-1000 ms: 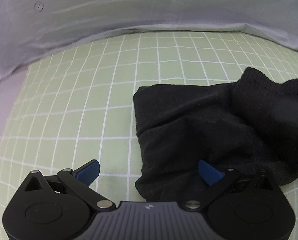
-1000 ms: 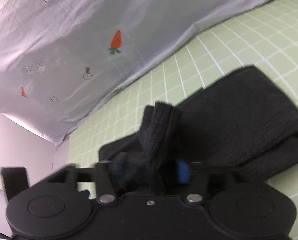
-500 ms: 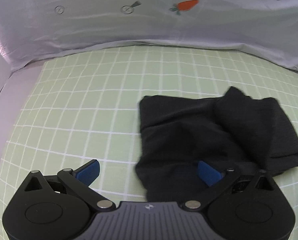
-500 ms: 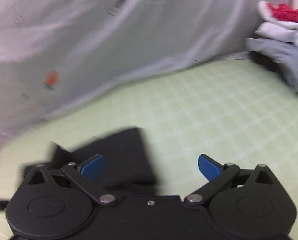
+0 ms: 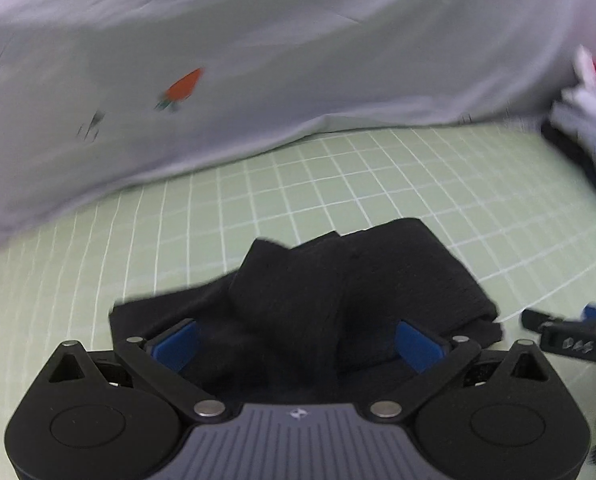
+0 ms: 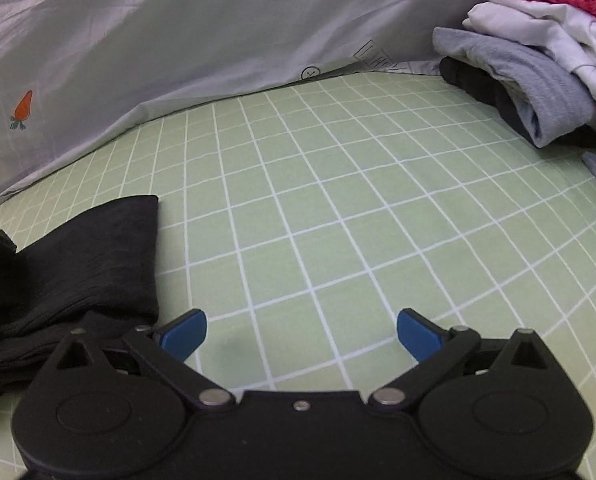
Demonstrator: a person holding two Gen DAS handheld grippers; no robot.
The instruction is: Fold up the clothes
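A black knitted garment (image 5: pixel 338 292) lies roughly folded on the green checked sheet (image 5: pixel 338 176). My left gripper (image 5: pixel 296 344) hovers over its near part with both blue pads spread wide and no cloth pinched. In the right wrist view the same black garment (image 6: pixel 78 252) lies at the lower left. My right gripper (image 6: pixel 302 330) stands open over bare sheet just right of it, nothing between its fingers. The right gripper's tip (image 5: pixel 570 330) shows at the left wrist view's right edge.
A pile of clothes (image 6: pixel 538 52), grey, white, red and dark, sits at the back right of the green checked sheet (image 6: pixel 338 200). A pale grey cover with carrot prints (image 6: pixel 218 28) rises along the back. Bare sheet lies between the black garment and the pile.
My right gripper let go of the black cloth, opened wide and swung right onto bare sheet. My left gripper moved over the garment, which now lies flatter, and its view turned right.
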